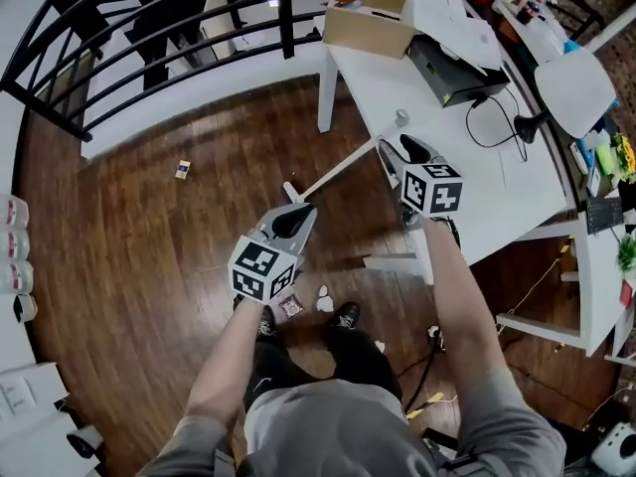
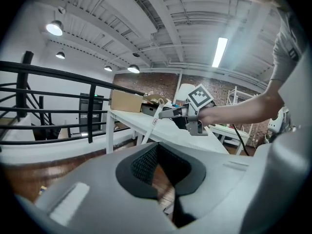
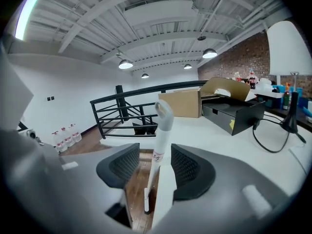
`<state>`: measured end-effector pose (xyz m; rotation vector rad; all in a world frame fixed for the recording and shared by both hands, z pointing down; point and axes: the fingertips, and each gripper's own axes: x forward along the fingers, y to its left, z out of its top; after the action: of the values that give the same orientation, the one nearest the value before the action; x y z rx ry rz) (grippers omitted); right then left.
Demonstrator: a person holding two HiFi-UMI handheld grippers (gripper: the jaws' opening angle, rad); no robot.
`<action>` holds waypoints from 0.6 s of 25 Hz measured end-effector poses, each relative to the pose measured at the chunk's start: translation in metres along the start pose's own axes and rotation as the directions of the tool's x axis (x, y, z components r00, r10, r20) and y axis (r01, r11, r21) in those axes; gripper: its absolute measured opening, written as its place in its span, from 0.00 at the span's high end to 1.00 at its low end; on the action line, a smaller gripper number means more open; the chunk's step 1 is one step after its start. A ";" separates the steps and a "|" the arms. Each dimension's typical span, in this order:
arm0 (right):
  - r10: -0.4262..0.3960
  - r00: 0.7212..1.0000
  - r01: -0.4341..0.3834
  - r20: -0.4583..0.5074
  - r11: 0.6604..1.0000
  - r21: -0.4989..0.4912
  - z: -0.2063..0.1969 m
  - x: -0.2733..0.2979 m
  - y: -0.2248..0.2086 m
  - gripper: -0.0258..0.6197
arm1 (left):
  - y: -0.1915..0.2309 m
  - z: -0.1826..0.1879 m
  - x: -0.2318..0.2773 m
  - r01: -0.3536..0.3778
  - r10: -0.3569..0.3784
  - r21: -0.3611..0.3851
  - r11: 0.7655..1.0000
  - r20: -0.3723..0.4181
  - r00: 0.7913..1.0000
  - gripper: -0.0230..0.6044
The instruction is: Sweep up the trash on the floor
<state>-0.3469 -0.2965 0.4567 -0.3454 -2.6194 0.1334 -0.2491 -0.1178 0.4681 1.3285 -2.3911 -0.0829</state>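
broom handle (image 3: pixel 160 140) white, grey looped tip, leaning on table (image 3: pixel 219 135)

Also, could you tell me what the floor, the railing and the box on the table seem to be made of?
The floor looks like dark brown wood with a glossy finish: plank seams and soft reflections show. The railing is probably black-painted metal, judging by its slim, even bars and dull sheen. The box looks like plain brown cardboard, matte, with thin open flaps.
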 end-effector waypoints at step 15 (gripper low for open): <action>0.169 0.985 -0.172 -0.040 0.983 -0.060 0.003 0.056 0.024 0.75 | 0.014 -0.030 0.000 -0.078 0.075 -0.060 0.995 -0.054 0.996 0.95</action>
<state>-0.3902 -0.2586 0.4761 -0.5894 -2.5608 0.1007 -0.2492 -0.1058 0.4992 1.1956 -2.3732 -0.0990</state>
